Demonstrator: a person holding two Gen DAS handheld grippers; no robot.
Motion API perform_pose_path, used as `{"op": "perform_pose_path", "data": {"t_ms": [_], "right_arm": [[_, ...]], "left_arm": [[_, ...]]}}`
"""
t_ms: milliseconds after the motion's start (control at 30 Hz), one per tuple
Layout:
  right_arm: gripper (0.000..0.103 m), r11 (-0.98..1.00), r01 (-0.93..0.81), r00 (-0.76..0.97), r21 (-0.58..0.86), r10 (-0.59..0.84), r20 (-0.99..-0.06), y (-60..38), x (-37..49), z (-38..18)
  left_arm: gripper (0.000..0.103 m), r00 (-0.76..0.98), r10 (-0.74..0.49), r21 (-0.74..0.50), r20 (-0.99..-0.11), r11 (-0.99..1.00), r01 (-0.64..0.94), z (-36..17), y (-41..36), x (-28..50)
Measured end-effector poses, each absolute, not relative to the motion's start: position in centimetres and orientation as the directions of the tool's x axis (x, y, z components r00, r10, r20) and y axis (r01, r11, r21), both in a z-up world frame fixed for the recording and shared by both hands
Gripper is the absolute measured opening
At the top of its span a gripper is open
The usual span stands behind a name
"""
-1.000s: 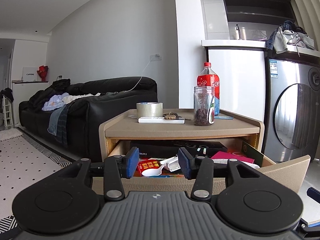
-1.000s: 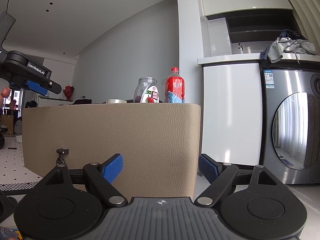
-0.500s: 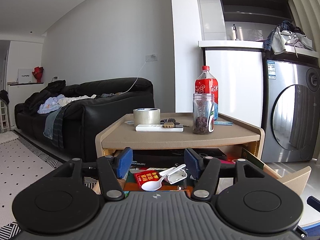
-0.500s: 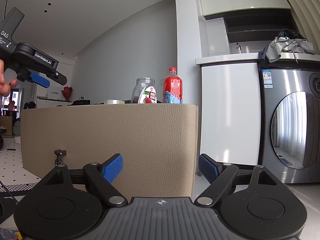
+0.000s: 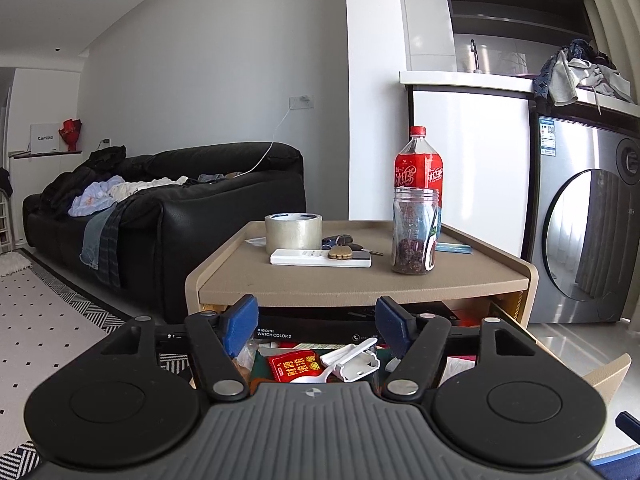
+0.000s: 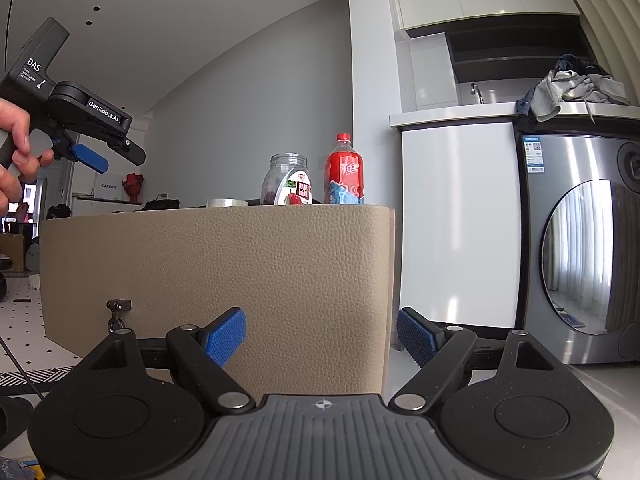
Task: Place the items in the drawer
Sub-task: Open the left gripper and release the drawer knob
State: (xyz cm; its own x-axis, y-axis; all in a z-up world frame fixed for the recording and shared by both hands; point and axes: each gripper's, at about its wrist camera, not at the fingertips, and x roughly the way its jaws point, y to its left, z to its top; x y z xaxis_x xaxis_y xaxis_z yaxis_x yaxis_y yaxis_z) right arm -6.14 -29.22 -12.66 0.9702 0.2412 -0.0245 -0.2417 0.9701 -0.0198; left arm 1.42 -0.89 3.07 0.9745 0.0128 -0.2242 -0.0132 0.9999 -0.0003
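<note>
The left gripper [image 5: 314,326], raised since a second ago, is held wide open and empty above the open drawer [image 5: 608,372], where a white spoon [image 5: 320,376] and red packet [image 5: 294,365] now lie nearer the camera. The right gripper [image 6: 322,338], unmoved, gapes empty before the drawer front [image 6: 216,276]. Beyond, tape [image 5: 293,232], remote [image 5: 320,258], jar [image 5: 416,230] and bottle [image 5: 418,168] are seen on the tabletop, more from above.

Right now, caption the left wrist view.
Open left tongs above the open drawer; tape, jar on top.
</note>
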Motion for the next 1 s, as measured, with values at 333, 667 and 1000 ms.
{"op": "perform_pose_path", "data": {"t_ms": [333,667,1000], "right_arm": [[0.086,0.968,-0.249,0.968,-0.006,0.249,-0.019,-29.6,-6.3,-12.4],[0.086,0.963,-0.270,0.962,-0.010,0.269,-0.037,-29.4,-6.0,-12.3],[0.088,0.947,-0.321,0.944,0.027,0.322,-0.071,-28.8,-5.4,-11.9]], "left_arm": [[0.082,0.970,-0.020,0.002,-0.243,1.000,0.022,4.2,-2.0,2.5],[0.095,0.972,0.009,0.019,-0.234,1.000,-0.005,5.6,-2.6,3.7],[0.101,0.972,0.005,0.041,-0.234,0.999,0.004,6.3,-3.1,4.9]]}}
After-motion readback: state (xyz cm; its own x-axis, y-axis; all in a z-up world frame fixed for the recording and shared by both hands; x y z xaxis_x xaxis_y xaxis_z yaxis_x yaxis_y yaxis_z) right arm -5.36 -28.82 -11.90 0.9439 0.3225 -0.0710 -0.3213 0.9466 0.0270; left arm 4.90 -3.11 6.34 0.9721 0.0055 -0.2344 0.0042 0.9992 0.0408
